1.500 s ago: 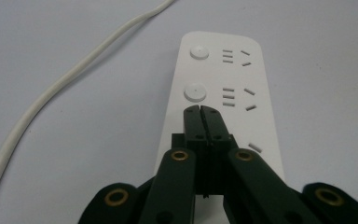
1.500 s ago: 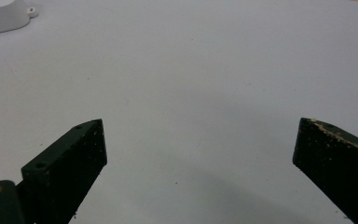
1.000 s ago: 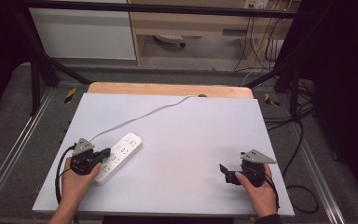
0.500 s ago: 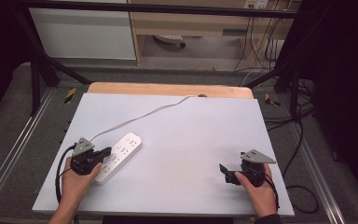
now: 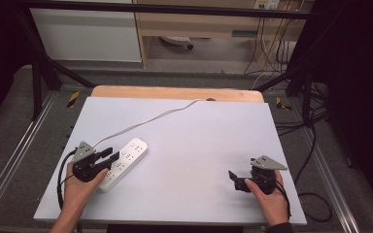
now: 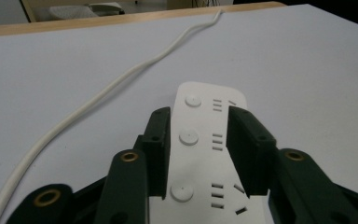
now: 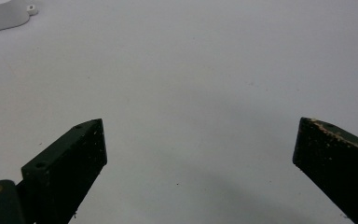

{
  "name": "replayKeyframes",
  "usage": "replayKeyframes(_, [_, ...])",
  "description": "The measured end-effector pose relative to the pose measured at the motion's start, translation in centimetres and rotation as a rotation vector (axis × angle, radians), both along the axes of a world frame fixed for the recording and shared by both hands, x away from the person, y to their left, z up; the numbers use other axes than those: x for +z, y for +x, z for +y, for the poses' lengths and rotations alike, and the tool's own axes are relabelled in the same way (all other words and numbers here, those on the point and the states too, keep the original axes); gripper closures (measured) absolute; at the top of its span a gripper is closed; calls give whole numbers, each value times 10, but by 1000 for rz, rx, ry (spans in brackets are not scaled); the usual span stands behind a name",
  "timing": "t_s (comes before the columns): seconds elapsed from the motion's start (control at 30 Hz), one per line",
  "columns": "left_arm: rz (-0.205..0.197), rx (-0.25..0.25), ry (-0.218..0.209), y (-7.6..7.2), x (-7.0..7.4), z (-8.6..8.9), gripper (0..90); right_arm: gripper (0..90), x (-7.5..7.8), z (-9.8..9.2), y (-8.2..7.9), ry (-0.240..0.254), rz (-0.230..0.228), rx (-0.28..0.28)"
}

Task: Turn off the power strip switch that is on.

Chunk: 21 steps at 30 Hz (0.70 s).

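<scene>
A white power strip (image 5: 125,161) lies slantwise on the left of the pale table (image 5: 199,141), and its white cord (image 5: 150,119) runs off to the far edge. My left gripper (image 5: 109,156) sits at the strip's near end. Its jaws have just been opening. In the left gripper view the strip (image 6: 200,140) shows in the gap between them, my left gripper (image 6: 199,116) open and its pads standing over the strip's long edges without gripping. My right gripper (image 5: 234,179) rests open near the front right. Only bare table lies ahead of my right gripper (image 7: 198,135), with a corner of the strip (image 7: 0,14) far off.
The cord (image 6: 98,100) curves across the table's left half toward a hole at the wooden back edge (image 5: 175,92). Black frame posts, metal rails and loose cables surround the table. A white cabinet (image 5: 85,34) stands beyond it.
My left gripper's jaws have parted over the power strip's near end; they looked shut before. Both hands stayed in place.
</scene>
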<state>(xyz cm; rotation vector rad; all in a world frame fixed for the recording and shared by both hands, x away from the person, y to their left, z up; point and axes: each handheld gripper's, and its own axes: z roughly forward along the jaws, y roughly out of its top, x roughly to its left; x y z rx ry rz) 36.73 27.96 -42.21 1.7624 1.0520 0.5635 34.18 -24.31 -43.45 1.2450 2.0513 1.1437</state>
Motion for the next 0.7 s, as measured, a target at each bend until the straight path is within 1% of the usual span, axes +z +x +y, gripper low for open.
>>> replayKeyframes(0.07, [-3, -4, -18, 0, 0, 0, 523, 34, 0, 0, 0, 5, 2, -1])
replayKeyframes(0.1, [-6, -2, -22, 0, 0, 0, 500, 34, 0, 0, -1, 3, 2, 0])
replayKeyframes(0.17, [-20, 6, -24, 0, 1, 0, 422, 34, 0, 0, 0, 1, 2, 1])
replayKeyframes(0.23, [-31, 11, -33, 0, 1, -1, 376, 33, 0, 0, 0, 3, 2, 0])
replayKeyframes(0.33, [-26, 22, -31, 1, 1, -3, 275, 32, 0, 0, 0, 2, 2, 0])
replayKeyframes(0.43, [-18, 29, -40, 1, 2, -3, 191, 32, 0, 0, 0, 2, 3, 0])
replayKeyframes(0.53, [-12, 32, -55, 1, 3, -4, 118, 30, 0, 0, 0, 2, 4, 0])
replayKeyframes(0.7, [-18, 15, -72, 1, 5, -4, 52, 28, -1, 0, 0, 6, 9, -3])
